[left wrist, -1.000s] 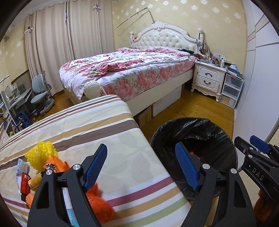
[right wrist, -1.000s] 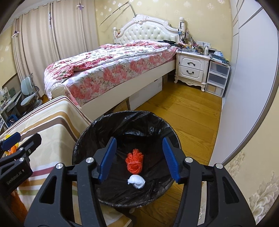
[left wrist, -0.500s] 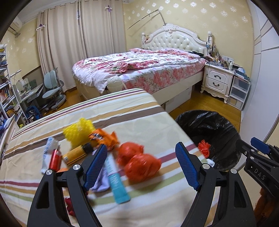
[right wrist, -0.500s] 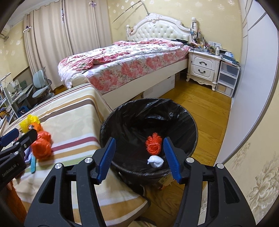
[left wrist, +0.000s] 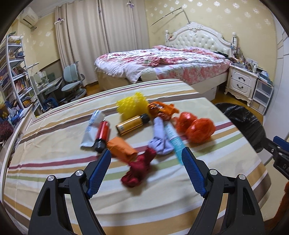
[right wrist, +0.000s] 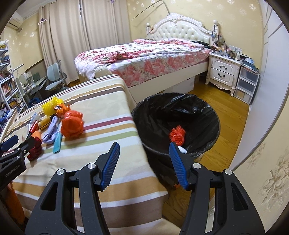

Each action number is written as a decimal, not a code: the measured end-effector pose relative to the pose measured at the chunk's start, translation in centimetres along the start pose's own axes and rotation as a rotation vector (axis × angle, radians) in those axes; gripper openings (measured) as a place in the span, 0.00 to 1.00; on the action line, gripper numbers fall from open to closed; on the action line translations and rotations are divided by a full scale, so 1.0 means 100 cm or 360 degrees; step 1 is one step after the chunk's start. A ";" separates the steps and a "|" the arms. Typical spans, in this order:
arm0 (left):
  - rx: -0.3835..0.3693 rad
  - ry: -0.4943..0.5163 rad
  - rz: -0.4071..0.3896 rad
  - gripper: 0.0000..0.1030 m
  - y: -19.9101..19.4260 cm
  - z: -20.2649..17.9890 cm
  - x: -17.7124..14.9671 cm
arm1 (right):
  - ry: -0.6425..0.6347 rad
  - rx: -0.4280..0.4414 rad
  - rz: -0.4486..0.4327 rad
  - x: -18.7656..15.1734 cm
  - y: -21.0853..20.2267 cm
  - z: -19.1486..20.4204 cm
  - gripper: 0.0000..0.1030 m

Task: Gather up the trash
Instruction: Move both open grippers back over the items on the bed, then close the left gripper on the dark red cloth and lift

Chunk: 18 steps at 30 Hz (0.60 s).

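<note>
Striped bedding (left wrist: 54,162) carried the trash pile, left of the black-lined bin (right wrist: 198,108). Both the left gripper (left wrist: 146,160) and right gripper (right wrist: 144,155) were spread wide, empty. Best approach: straddle the crumpled dark red scrap (left wrist: 139,170), nearest the left gripper, then pinch its middle.

Striped table (left wrist: 54,141) carries scattered trash (left wrist: 144,130); bin (right wrist: 180,108) on floor (right wrist: 229,115).

- Yellow wallpaper (left wrist: 207,12) with pale floral motifs covers the walls.
- Beige curtains (left wrist: 101,39) hang closed.
- A bed (right wrist: 144,54) with a white tufted headboard (left wrist: 196,38) carries a floral quilt.
- A white nightstand (right wrist: 223,71) with 2 drawers stands on wooden floor (right wrist: 225,115).
</note>
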<state>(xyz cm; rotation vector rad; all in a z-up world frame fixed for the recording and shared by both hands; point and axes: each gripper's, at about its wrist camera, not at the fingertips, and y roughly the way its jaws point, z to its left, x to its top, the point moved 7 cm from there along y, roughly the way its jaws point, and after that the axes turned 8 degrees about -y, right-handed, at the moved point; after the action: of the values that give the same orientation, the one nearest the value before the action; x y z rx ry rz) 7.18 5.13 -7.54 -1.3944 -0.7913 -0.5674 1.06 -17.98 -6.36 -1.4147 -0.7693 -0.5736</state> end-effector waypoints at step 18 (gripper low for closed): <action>-0.0059 0.0011 0.0208 0.31 0.026 0.017 -0.025 | -0.0064 0.0091 0.0024 -0.006 0.005 0.032 0.54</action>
<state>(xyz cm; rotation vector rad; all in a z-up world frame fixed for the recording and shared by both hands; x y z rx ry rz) 7.39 6.86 -11.12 -1.4659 -0.6812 -0.4873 0.63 -14.83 -7.15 -1.3817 -0.8004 -0.5088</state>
